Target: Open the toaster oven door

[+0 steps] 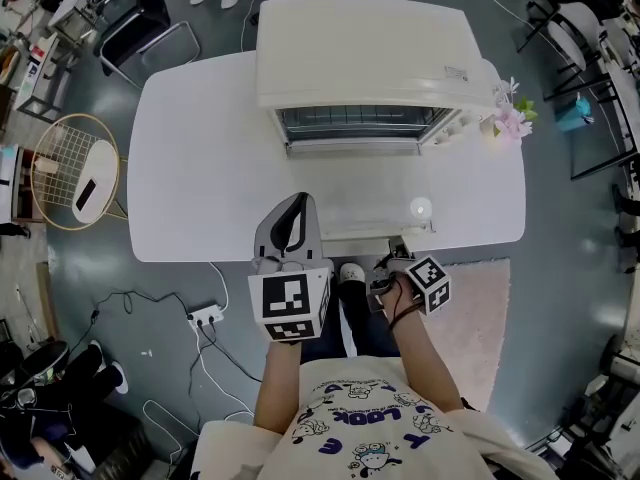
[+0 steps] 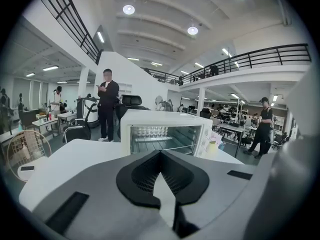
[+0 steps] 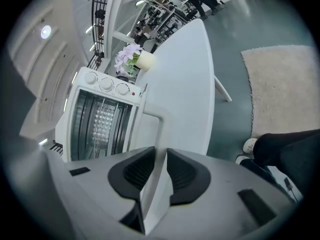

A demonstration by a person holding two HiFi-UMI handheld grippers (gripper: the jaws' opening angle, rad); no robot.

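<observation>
A white toaster oven (image 1: 360, 63) stands at the back of the white table (image 1: 190, 168), its chamber with a wire rack (image 3: 97, 121) showing. Its door (image 1: 350, 193) hangs folded down toward me, nearly level over the table. My right gripper (image 1: 393, 258) is at the door's front edge, shut on the white door handle (image 3: 156, 134), which runs between the black pads (image 3: 182, 174). My left gripper (image 1: 297, 203) hovers over the table left of the door, jaws shut with tips touching and nothing held (image 2: 160, 154).
Pink flowers (image 1: 512, 120) and a cream cup (image 3: 145, 60) stand right of the oven by its knobs (image 3: 106, 84). On the floor are a round wire stand (image 1: 75, 173), a power strip (image 1: 205, 316) and a pink rug (image 1: 470, 318). People (image 2: 106, 104) stand beyond.
</observation>
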